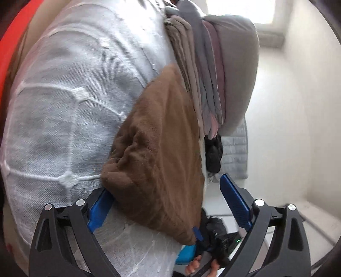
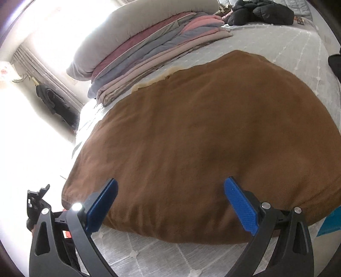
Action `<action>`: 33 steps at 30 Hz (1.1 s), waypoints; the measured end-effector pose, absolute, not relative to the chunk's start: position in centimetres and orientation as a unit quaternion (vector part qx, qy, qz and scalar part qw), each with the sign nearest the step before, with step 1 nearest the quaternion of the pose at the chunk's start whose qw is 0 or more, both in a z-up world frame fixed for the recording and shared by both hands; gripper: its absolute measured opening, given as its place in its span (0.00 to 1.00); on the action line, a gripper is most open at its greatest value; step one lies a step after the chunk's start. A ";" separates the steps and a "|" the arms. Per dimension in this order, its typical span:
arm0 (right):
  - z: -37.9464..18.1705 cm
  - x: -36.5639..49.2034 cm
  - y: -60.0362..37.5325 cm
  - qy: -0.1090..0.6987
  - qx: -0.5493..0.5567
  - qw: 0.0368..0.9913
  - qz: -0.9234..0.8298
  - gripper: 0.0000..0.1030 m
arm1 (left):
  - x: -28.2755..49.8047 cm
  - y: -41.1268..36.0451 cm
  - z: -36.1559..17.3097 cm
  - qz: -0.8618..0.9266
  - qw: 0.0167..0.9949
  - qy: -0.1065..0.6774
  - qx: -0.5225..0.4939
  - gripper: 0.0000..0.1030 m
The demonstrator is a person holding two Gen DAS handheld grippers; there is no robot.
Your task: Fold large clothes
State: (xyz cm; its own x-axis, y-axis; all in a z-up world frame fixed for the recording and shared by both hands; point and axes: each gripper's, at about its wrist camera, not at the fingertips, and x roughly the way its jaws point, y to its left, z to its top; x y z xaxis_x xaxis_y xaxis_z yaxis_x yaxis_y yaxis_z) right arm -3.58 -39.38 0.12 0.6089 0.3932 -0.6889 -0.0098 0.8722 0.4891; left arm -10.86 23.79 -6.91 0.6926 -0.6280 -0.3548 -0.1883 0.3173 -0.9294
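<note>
A large brown fleece garment (image 2: pixel 202 132) lies flat in a broad folded shape on the white quilted bed (image 2: pixel 277 42). My right gripper (image 2: pixel 171 181) hovers open over its near edge, with nothing pinched between the blue pads. In the left wrist view the picture is rolled sideways. There my left gripper (image 1: pixel 166 185) stands open around a bunched corner of the brown garment (image 1: pixel 157 149). The cloth rests against one blue pad (image 1: pixel 100 211) and stays clear of the other. The right gripper (image 1: pixel 213 240), held by a hand, shows low in that view.
A stack of folded blankets (image 2: pixel 149 53) with a grey pillow (image 2: pixel 127 27) on top sits at the far left of the bed. A black jacket (image 2: pixel 262 10) lies at the far end. Dark clothes (image 2: pixel 53 100) hang by the curtain. A teal object (image 2: pixel 332 221) pokes in at the right.
</note>
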 end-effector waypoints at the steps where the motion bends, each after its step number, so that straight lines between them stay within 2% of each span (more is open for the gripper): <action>1: 0.1 -3.5 -39.3 0.429 0.220 0.869 0.112 0.94 | -10.6 23.6 -6.9 -0.147 0.729 0.370 -0.558 0.85; 2: -0.1 -3.4 -39.4 0.431 0.219 0.868 0.111 0.94 | -10.3 23.6 -6.9 -0.144 0.730 0.377 -0.552 0.80; 3: -0.2 -3.3 -39.5 0.433 0.218 0.867 0.110 0.94 | -10.2 23.5 -7.1 -0.136 0.732 0.386 -0.545 0.62; 4: -0.4 -2.9 -39.4 0.436 0.218 0.867 0.107 0.94 | -10.2 23.6 -7.3 -0.132 0.731 0.393 -0.542 0.40; 5: -0.4 -2.8 -39.5 0.437 0.217 0.867 0.104 0.94 | -10.2 23.8 -7.7 -0.132 0.726 0.398 -0.545 0.29; 7: -0.7 -2.5 -39.5 0.440 0.218 0.865 0.101 0.94 | -10.6 24.3 -8.4 -0.132 0.721 0.401 -0.550 0.24; 10: -1.2 -2.3 -39.7 0.446 0.222 0.862 0.096 0.94 | -10.6 24.3 -8.2 -0.129 0.730 0.397 -0.542 0.23; 12: -1.5 -2.1 -40.0 0.449 0.227 0.859 0.093 0.94 | -10.5 24.2 -8.4 -0.129 0.723 0.393 -0.553 0.27; 13: -1.6 -2.0 -40.1 0.449 0.229 0.858 0.092 0.94 | -10.4 24.1 -8.6 -0.128 0.719 0.393 -0.559 0.36; 14: -1.6 -1.9 -40.1 0.449 0.230 0.859 0.091 0.94 | -10.4 24.1 -9.0 -0.129 0.716 0.389 -0.565 0.39; 17: -1.4 -1.9 -40.2 0.443 0.227 0.863 0.084 0.94 | -11.2 23.7 -8.9 -0.131 0.742 0.373 -0.542 0.45; 21: -1.7 -1.9 -40.6 0.444 0.233 0.862 0.076 0.94 | -11.4 21.3 -6.7 -0.117 0.812 0.370 -0.436 0.75; 22: -1.7 -1.9 -40.7 0.444 0.235 0.861 0.076 0.94 | -11.5 20.4 -6.2 -0.109 0.829 0.370 -0.405 0.79; 27: -1.7 -2.3 -41.5 0.438 0.250 0.860 0.073 0.94 | -12.7 16.2 -5.2 -0.074 0.886 0.358 -0.285 0.87; 33: -1.1 -3.8 -43.3 0.408 0.292 0.863 0.060 0.94 | -12.6 17.1 -5.4 -0.081 0.878 0.349 -0.317 0.88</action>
State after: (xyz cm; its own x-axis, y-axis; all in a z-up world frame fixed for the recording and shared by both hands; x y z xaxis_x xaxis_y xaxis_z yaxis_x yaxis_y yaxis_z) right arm -3.77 -43.34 -1.09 0.6593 0.3417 -0.6697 0.1349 0.8225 0.5525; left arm -12.62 17.14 -5.36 0.7438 -0.3625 -0.5615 -0.0791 0.7864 -0.6126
